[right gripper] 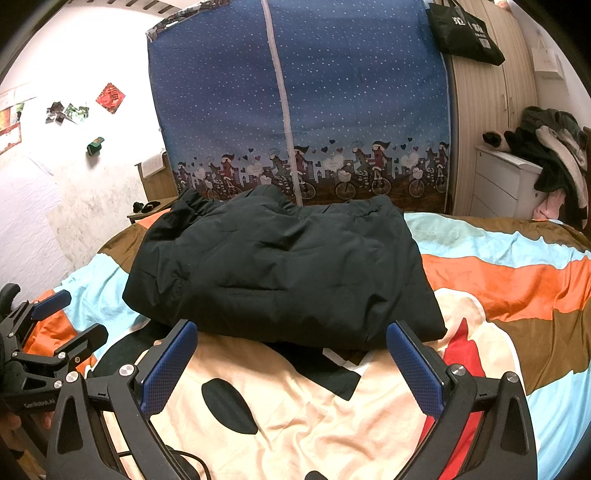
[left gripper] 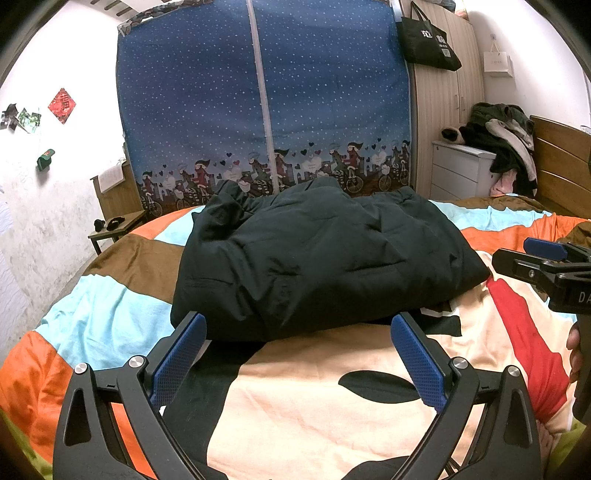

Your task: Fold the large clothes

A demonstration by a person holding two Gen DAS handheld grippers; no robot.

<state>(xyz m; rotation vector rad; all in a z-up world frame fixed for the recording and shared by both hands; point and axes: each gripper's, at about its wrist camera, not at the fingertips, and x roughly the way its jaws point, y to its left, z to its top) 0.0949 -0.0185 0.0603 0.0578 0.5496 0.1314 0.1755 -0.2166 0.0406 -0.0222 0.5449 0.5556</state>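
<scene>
Striped bedspread (left gripper: pixel 110 321) clear around folded dark jacket (left gripper: pixel 325 258), both hand-held grippers (left gripper: pixel 297 325) (right gripper: pixel 291 332) spread empty, seemingly just short of its near edge.

Dark padded jacket (left gripper: pixel 317 254) — folded, on bed

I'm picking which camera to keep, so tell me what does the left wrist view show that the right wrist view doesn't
Only the left wrist view shows the right gripper from the side, at its right edge, and the white paper bag fully. Only the right wrist view shows the left gripper from the side, at its left edge, and the red-bordered strip on the wall. Both show the folded dark jacket lying on the striped bedspread, with neither gripper touching it, the blue fabric wardrobe, the black tote bag and the clothes pile on the white drawers.
</scene>
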